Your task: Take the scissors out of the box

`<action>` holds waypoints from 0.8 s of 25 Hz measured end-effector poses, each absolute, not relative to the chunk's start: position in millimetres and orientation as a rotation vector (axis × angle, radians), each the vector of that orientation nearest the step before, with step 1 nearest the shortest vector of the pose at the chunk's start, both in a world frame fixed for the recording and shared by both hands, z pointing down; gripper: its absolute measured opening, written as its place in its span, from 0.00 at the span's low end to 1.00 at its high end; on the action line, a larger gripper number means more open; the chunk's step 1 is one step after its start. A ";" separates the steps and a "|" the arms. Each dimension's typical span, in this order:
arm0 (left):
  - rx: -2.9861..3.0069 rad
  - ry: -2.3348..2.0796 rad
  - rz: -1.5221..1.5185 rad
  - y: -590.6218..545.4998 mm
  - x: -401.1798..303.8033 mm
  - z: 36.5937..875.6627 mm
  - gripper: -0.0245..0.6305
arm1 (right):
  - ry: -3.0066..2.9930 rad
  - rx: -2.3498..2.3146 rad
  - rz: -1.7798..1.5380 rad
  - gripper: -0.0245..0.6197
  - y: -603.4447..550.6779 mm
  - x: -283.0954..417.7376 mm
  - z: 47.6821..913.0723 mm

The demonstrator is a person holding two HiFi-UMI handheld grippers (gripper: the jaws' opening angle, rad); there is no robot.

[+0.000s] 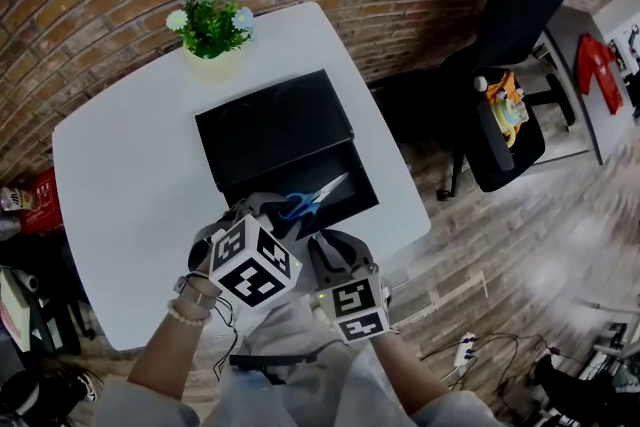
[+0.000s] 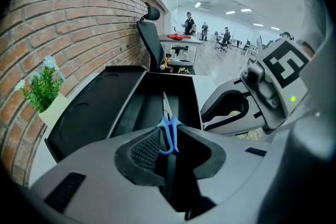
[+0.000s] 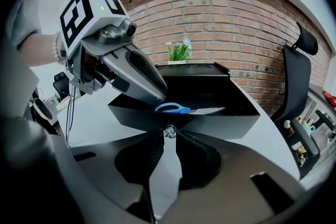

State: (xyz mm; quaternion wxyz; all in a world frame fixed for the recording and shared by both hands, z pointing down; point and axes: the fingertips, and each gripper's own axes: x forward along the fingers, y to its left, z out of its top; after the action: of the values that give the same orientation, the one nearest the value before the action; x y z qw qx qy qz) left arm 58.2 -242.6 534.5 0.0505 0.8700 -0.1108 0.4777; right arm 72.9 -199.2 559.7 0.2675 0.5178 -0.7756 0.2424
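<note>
Left gripper [image 1: 272,213]: your jaws are pinched on the blue handle of the scissors [image 1: 312,198]; the loops sit right at the tips, not deep in the pads.
Right gripper [image 1: 323,243]: jaws closed tip to tip with nothing between them; it hangs just outside the near wall of the box [image 1: 352,197].
Scissors: inside the open tray, handle toward you, blades pointing away and to the right; whether they have left the floor I cannot tell.
Lid [image 1: 272,123]: laid flat behind the tray, out of your way.
Step in hand: lifting the scissors clear, as I judge it.
How to do it well: squeeze firmly, since a tip grip on a smooth loop may let the blades swing down; raise straight up until the blade tip is above the rim; then bring them toward you over the white table [image 1: 130,165]; don't drag the blades along the wall.
Right gripper's part: leave it by the front wall, ready to steady the box should it lift.
</note>
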 end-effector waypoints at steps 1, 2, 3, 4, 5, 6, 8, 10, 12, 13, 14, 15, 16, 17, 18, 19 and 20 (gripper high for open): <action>2.657 -0.329 1.483 -242.6 59.3 534.6 0.20 | -2.094 1.396 0.654 0.18 -199.0 72.7 559.8; 2.664 -0.316 1.508 -242.0 61.4 534.8 0.20 | -2.095 1.395 0.654 0.18 -198.8 72.7 559.9; 2.669 -0.295 1.529 -240.8 64.2 535.7 0.20 | -2.095 1.396 0.654 0.18 -198.7 72.9 559.9; 2.669 -0.269 1.548 -239.2 67.2 537.2 0.20 | -2.095 1.398 0.655 0.18 -198.8 73.1 559.9; 2.667 -0.243 1.566 -237.5 69.8 539.2 0.20 | -2.096 1.399 0.655 0.18 -198.9 73.2 559.9; 2.662 -0.221 1.585 -236.1 71.6 541.3 0.20 | -2.096 1.401 0.656 0.18 -198.8 73.0 559.7; 2.650 -0.198 1.616 -235.2 74.0 545.3 0.20 | -2.097 1.404 0.658 0.18 -198.3 72.6 559.4; 2.633 -0.184 1.637 -235.9 75.9 549.2 0.20 | -2.096 1.409 0.660 0.18 -197.6 72.9 559.1; 2.611 -0.166 1.662 -236.9 76.7 554.0 0.20 | -2.096 1.413 0.661 0.18 -197.2 73.6 558.8; 2.600 -0.157 1.674 -237.6 76.6 556.6 0.20 | -2.095 1.414 0.662 0.18 -197.2 74.0 558.7; 2.590 -0.149 1.684 -238.3 76.3 559.2 0.20 | -2.095 1.416 0.663 0.18 -197.3 74.1 558.7; 2.580 -0.140 1.691 -238.6 75.8 561.7 0.20 | -2.096 1.418 0.664 0.18 -197.6 74.1 558.8; 2.569 -0.130 1.698 -238.7 75.3 563.8 0.20 | -2.096 1.421 0.665 0.18 -197.9 74.0 558.9; 2.559 -0.120 1.704 -238.6 74.9 565.7 0.20 | -2.098 1.423 0.667 0.18 -198.0 73.9 558.9; 2.550 -0.112 1.711 -238.4 74.4 567.6 0.20 | -2.099 1.424 0.669 0.18 -198.0 73.8 558.8; 2.541 -0.108 1.720 -238.3 73.7 569.6 0.20 | -2.101 1.426 0.671 0.18 -197.8 73.7 558.6; 2.536 -0.108 1.730 -238.5 73.1 571.5 0.20 | -2.104 1.427 0.674 0.18 -197.5 73.6 558.4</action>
State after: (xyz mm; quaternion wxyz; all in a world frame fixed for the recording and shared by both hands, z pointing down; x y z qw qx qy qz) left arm 73.1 -238.5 571.5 0.0350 0.8251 -0.0350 0.5628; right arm 73.6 -197.5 558.4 0.2531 0.5251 -0.7738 0.2478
